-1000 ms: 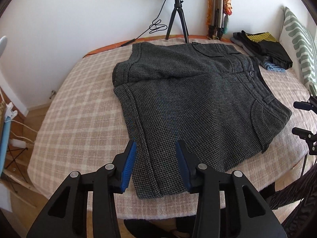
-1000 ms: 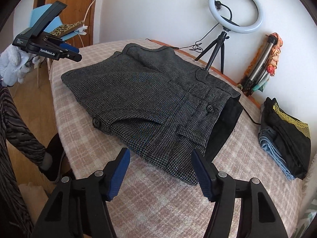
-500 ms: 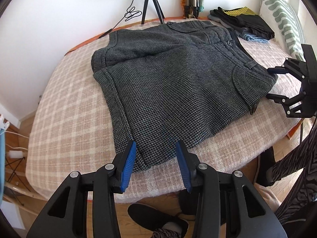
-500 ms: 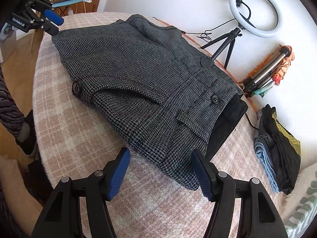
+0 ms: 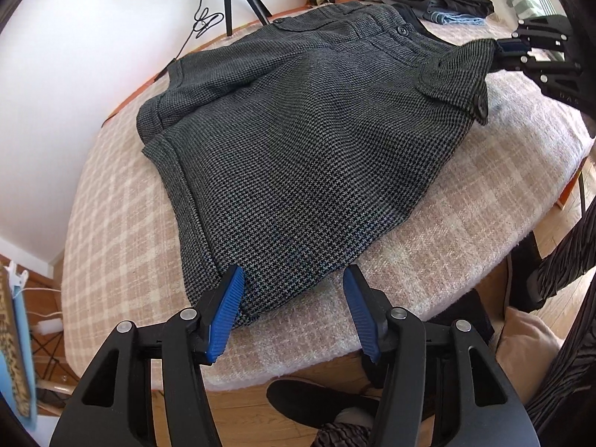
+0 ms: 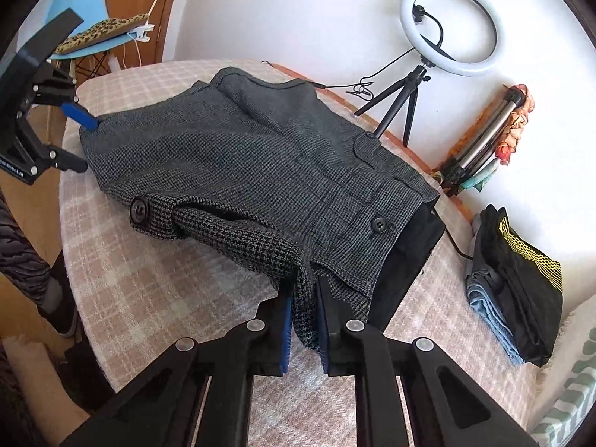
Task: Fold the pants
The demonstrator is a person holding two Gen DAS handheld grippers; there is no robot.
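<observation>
A round table [image 5: 123, 201] covered with a pink and cream checked cloth, soft and a little fuzzy, carries the pants [image 5: 298, 141] in its middle. They are short, of thick grey-and-black houndstooth wool, and lie flat and spread, with the waistband toward the wall and the hems toward the near edge. The weave looks coarse and heavy, so I judge that it will hang down with weight and not slide easily. The right gripper [image 6: 302, 316] has its blue pads clamped on the corner of the waistband, and this corner is raised a little from the cloth, so the pocket flap with its black button [image 6: 139, 209] bends upward. The left gripper [image 5: 292, 298] stands over the hem corner with its jaws opening; the cloth lies between the blue ribbed pads [image 5: 227, 307], but they do not press on it. To do this step well, I think the left gripper should come lower, take the whole thickness of the hem and close firmly, at the same edge as the right one, and then both should lift together and evenly, so the fold line stays straight. Beyond the pants a ring light on a small black tripod [image 6: 400, 102] stands at the wall, and a pile of folded clothes [image 6: 514, 283] lies at the side.
</observation>
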